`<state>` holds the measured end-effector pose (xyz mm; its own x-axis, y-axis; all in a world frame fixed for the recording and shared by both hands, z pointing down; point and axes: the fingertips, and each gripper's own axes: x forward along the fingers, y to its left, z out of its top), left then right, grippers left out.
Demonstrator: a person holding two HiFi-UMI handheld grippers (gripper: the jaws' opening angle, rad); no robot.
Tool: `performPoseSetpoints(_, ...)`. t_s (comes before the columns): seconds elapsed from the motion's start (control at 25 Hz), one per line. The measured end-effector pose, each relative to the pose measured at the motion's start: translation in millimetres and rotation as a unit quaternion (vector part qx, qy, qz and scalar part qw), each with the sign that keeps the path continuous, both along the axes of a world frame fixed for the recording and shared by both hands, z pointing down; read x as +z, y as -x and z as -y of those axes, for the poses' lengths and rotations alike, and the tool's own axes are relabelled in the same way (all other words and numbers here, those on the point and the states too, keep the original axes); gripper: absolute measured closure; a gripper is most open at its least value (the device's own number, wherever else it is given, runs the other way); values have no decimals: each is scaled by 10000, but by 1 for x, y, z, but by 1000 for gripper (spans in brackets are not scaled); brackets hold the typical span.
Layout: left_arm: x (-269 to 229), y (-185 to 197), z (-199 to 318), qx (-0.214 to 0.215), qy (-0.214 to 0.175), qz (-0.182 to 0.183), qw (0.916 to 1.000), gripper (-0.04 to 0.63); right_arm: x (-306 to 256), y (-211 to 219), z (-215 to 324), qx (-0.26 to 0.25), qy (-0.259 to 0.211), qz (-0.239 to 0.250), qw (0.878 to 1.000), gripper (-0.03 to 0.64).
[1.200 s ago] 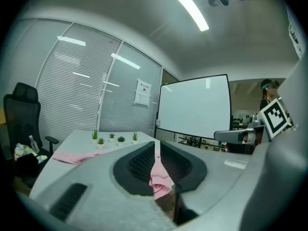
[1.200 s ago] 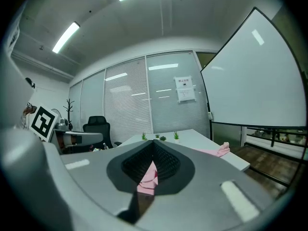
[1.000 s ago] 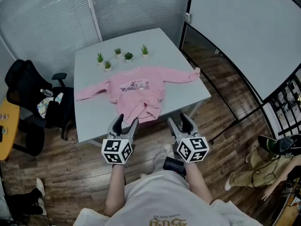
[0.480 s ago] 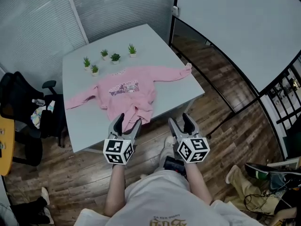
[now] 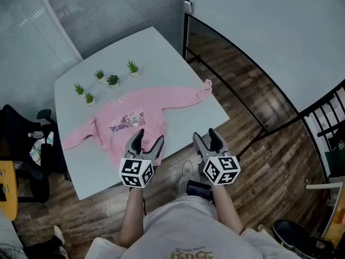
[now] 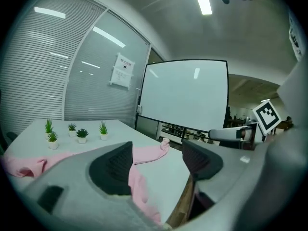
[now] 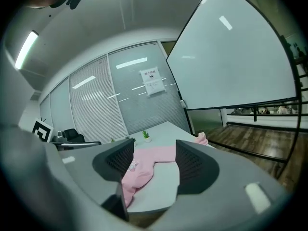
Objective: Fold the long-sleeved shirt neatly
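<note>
Table point(image 5: 161, 53) with pink shirt point(image 5: 135, 112), potted plants point(image 5: 112, 80); left gripper point(image 5: 149, 138), right gripper point(image 5: 205, 135) jaws just opened, empty.

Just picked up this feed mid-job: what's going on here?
A person holds the left gripper and right gripper by the near edge of the table; both pairs of jaws have just been opening and grip nothing. The pink long-sleeved shirt lies print up on it, sleeves out, not yet folded. Small potted plants stand beyond it.
</note>
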<state>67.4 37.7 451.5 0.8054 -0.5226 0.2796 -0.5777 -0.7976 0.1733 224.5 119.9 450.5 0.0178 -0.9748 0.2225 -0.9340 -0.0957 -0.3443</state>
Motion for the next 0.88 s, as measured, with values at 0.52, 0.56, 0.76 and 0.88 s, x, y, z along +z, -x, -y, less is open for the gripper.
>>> performPoseSetpoints(0.52,21,-81,74,9,326,287,9991,275,23,-77,92,-363,353,-2,9987,348)
performPoseSetpoints(0.56,22,-85,79,-14,352,257,9991,276,27,-81,96,-375,392,11,9985,350)
performPoseSetpoints(0.76,36,-106,97,-24,474,341,9983,284,42,-101,115,-412,555,53,9976,357)
performPoseSetpoints(0.88,49,-121,108,16,564,432,9975,282,50,-119,126,-388,646,35,9972,357)
